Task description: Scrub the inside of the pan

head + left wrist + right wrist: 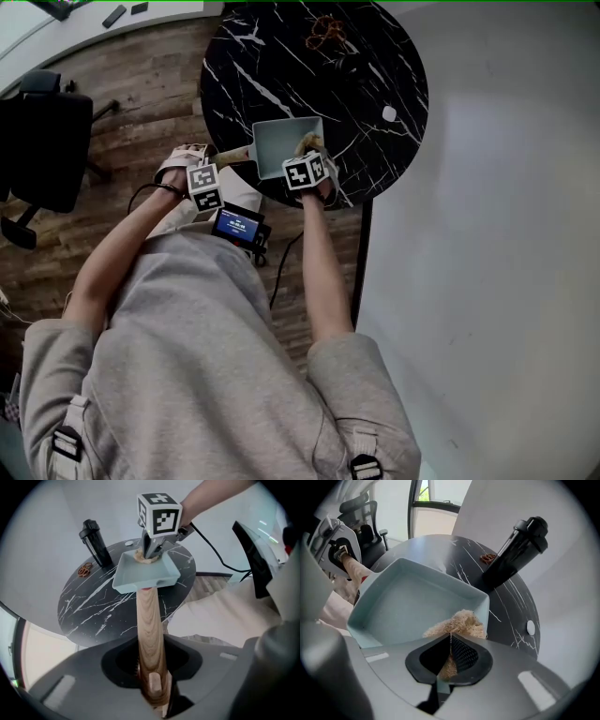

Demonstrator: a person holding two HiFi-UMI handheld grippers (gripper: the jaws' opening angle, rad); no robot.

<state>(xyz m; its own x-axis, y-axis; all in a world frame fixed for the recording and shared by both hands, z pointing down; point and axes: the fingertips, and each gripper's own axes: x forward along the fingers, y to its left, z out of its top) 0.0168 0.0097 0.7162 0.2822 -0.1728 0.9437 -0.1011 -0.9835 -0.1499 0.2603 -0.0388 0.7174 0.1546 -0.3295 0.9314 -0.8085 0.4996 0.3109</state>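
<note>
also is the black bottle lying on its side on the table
No, in the left gripper view the black bottle stands upright on the dark marbled table.

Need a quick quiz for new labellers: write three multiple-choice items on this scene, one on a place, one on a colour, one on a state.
1. Where is the scrub pad?
A. Inside the pan, close to one wall
B. Under the pan
C. Outside the pan

2. What colour is the pan?
A. Red
B. Pale blue-green
C. Black

3. What is the left gripper doing?
A. Open and empty
B. Shut on the pan's wooden handle
C. Shut on the scrub pad

Key:
1 A: the right gripper view shows the pad inside the pan by a wall, pinched in the right gripper.
2 B: every view shows that pale blue-green.
3 B: the left gripper view shows its jaws clamped on the handle.
</note>
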